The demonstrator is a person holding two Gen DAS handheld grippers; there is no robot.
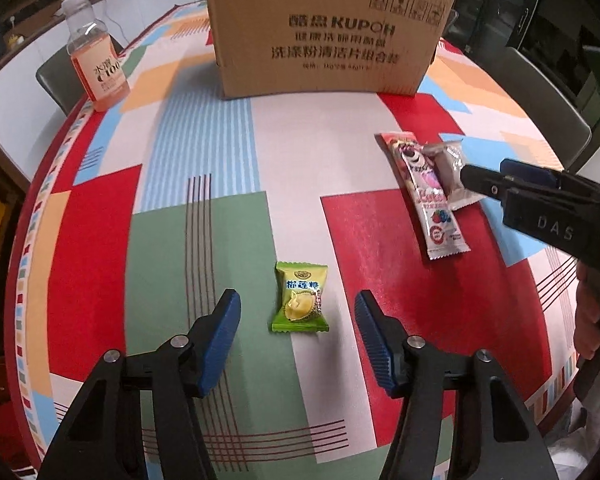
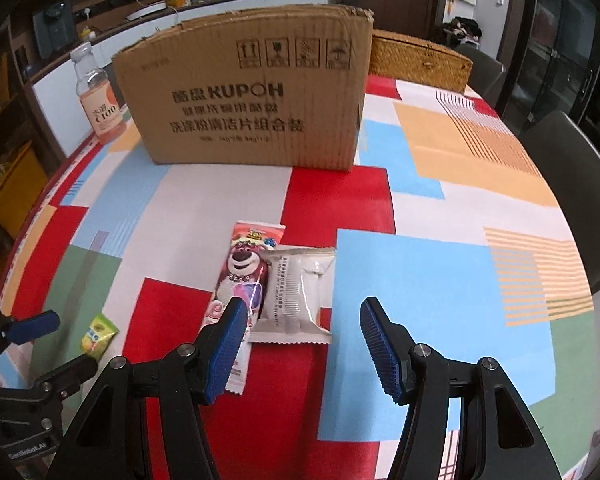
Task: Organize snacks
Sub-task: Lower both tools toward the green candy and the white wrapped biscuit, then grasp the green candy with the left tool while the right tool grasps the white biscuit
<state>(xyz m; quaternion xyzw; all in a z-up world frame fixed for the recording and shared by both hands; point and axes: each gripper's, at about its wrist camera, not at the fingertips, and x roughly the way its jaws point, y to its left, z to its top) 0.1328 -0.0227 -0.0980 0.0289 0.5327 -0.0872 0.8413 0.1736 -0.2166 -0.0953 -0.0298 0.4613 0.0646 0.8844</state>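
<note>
A green durian candy packet (image 1: 300,299) lies on the patterned tablecloth, between and just ahead of the fingertips of my open left gripper (image 1: 298,312); it also shows in the right wrist view (image 2: 97,335). A long pink bear-print snack packet (image 2: 242,280) and a clear white packet (image 2: 296,294) lie side by side, touching. My right gripper (image 2: 302,320) is open, and the white packet sits between its fingers. In the left wrist view the right gripper (image 1: 500,178) reaches in from the right to the two packets (image 1: 428,188).
A brown cardboard box (image 1: 324,36) (image 2: 252,100) stands upright at the far side of the table. A drink bottle (image 1: 92,54) (image 2: 98,98) stands left of the box. A woven basket (image 2: 420,58) sits behind the box. Dark chairs (image 2: 572,184) stand around the table.
</note>
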